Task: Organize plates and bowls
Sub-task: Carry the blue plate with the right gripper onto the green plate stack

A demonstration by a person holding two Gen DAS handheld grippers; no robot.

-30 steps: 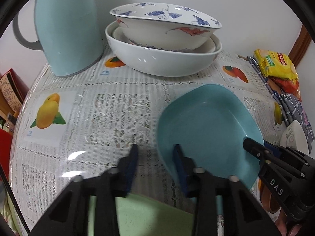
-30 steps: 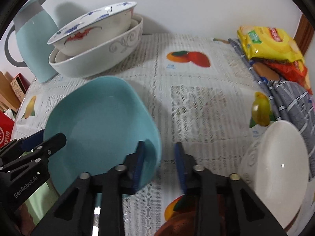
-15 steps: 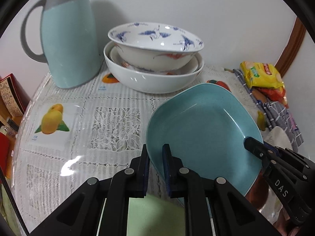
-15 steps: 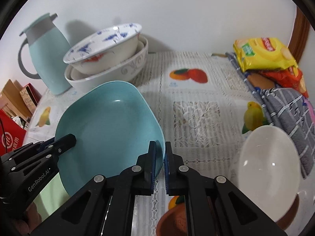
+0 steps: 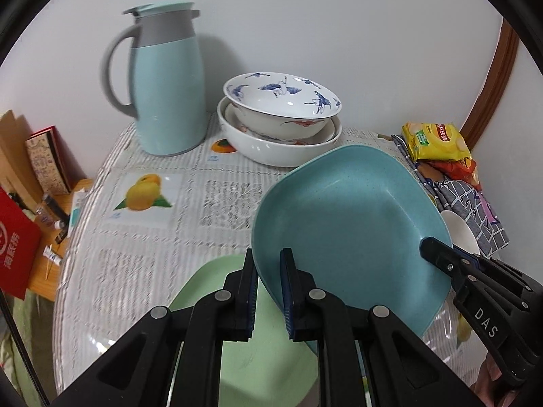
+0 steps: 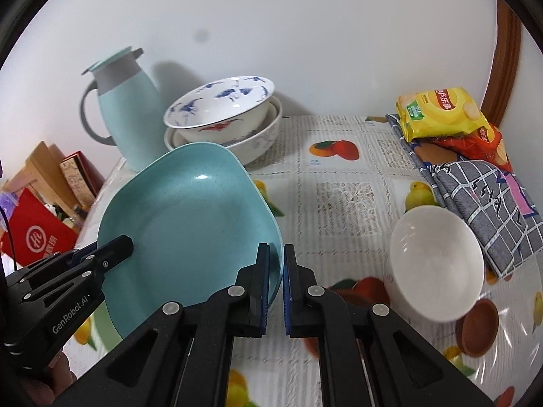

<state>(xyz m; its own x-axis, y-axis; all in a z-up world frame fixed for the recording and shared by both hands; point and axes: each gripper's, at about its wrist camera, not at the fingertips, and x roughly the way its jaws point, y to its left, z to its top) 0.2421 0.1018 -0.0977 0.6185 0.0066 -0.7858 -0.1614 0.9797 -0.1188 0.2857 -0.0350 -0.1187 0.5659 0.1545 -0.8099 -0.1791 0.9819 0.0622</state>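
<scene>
Both grippers hold one teal square plate in the air above the table, tilted. My left gripper is shut on its left rim. My right gripper is shut on its right rim; the plate also shows in the right wrist view. A pale green plate lies on the table under the left gripper. Stacked bowls, a blue-patterned one inside a white one, stand at the back. A small white bowl stands at the right.
A teal jug stands at the back left beside the stacked bowls. Snack bags and a grey checked cloth lie at the right edge. A brown saucer sits near the white bowl. Boxes and a red bag stand left of the table.
Both grippers closed on the teal plate's rims and raised it off the table, pulling back from the stacked bowls. The green plate came into view under it.
</scene>
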